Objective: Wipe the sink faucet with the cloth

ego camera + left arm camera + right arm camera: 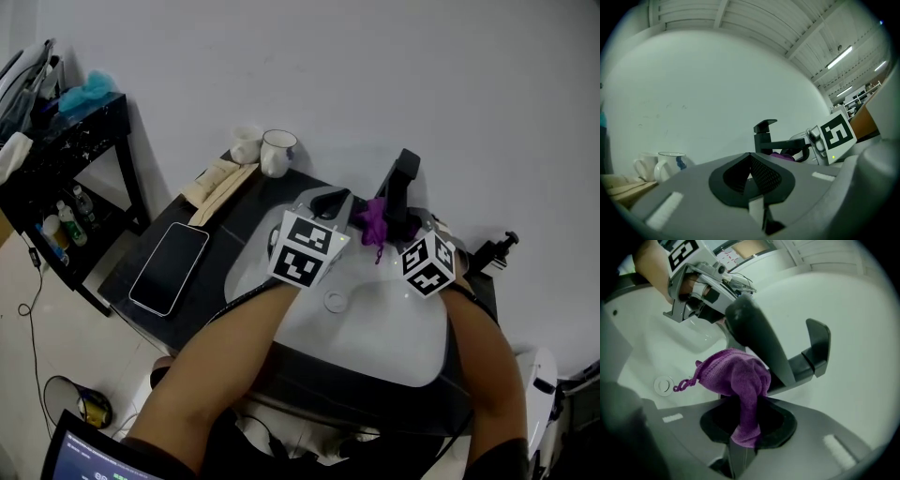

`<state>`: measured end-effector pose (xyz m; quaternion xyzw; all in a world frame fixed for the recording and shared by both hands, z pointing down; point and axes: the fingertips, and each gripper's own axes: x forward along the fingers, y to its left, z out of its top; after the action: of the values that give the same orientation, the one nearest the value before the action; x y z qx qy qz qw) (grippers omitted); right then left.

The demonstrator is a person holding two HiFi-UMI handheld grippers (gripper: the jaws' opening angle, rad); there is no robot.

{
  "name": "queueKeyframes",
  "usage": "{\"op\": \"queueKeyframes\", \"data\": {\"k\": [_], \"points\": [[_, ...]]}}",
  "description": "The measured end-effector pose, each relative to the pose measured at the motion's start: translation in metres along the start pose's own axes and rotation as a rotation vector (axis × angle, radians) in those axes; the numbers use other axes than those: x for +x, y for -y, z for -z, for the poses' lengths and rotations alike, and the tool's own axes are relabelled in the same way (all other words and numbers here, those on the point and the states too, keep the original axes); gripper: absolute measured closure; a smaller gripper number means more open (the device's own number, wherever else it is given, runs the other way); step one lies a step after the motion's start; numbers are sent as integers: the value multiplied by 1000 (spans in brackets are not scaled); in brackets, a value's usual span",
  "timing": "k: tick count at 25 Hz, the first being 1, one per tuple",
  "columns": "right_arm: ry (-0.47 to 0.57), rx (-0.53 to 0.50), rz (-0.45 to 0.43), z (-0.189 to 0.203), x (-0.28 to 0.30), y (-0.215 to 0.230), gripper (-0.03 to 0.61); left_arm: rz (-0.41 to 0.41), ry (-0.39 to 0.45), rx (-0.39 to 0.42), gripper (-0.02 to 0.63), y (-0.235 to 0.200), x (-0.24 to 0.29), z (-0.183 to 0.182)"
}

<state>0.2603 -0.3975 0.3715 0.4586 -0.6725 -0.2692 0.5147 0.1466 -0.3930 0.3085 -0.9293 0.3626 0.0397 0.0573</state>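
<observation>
Forearms (234, 366) rise from the bottom edge of the head view and carry both grippers over the white sink (394, 337). The left gripper (330, 202) sits just left of the black faucet (401, 183). The right gripper (394, 228) holds the purple cloth (374, 221) against it. A phone (169, 267) and two mugs (277, 152) lie well off to the left.

From the left gripper view, its jaws are pressed together with nothing between them. They point toward the faucet but stay apart from it. A sliver of cloth shows under the spout (785, 145).

From the right gripper view, the jaws are clamped on the cloth's lower end, and its bunched top touches the spout's underside. The handle (818, 345) stands beyond, with no cloth on it. The drain (663, 384) shows at lower left.

Judging by this, wiping is under way on the spout. How much has been covered cannot be told, and the handle and base likely remain.
</observation>
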Motion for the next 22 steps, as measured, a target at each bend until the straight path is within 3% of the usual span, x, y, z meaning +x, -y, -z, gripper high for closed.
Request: {"op": "queueKeyframes", "data": {"k": [9, 15, 18, 22], "points": [[-72, -86, -52, 14, 8, -24, 497, -16, -33, 9, 595, -1, -2, 8], [-72, 39, 1, 30, -21, 9, 497, 22, -62, 67, 595, 15, -2, 13], [-79, 96, 73, 43, -39, 40, 497, 29, -66, 33, 595, 14, -3, 15], [-64, 245, 205, 50, -60, 94, 497, 19, -84, 2, 595, 10, -6, 20]]}}
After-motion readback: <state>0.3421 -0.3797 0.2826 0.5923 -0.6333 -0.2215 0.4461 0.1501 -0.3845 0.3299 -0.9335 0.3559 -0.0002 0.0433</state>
